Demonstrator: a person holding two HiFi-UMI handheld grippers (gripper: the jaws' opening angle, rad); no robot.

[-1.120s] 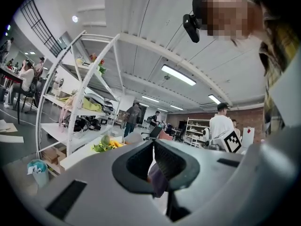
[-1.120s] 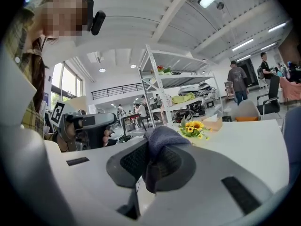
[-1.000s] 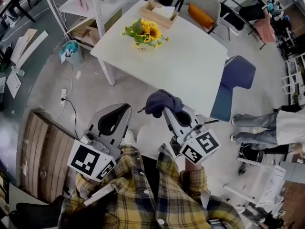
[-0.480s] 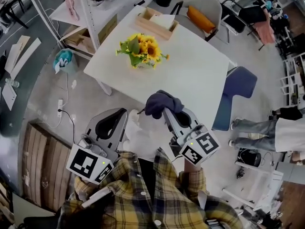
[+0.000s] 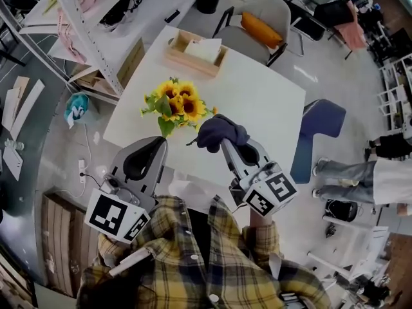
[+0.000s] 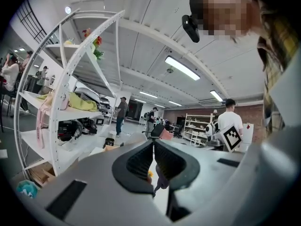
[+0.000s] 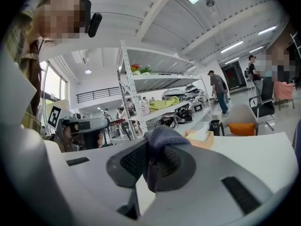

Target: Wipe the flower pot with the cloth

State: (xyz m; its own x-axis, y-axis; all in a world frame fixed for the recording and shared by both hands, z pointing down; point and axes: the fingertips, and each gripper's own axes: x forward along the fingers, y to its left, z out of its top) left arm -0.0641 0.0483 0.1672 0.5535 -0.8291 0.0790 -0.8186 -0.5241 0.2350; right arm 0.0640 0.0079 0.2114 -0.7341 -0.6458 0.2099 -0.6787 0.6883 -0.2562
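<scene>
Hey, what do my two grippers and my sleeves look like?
The left gripper and right gripper are light grey, wedge-shaped shells with dark ribbed pads. Each carries a white cube printed with black square markers. Your sleeves are yellow-and-dark plaid.

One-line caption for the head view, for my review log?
Right gripper clamping a dark cloth, left gripper shut and empty, both at a white table bearing sunflowers.

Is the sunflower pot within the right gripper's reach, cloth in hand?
Probably yes: the right gripper, shut on the cloth, sits beside the sunflowers with nothing between them, though the blooms hide the pot.
</scene>
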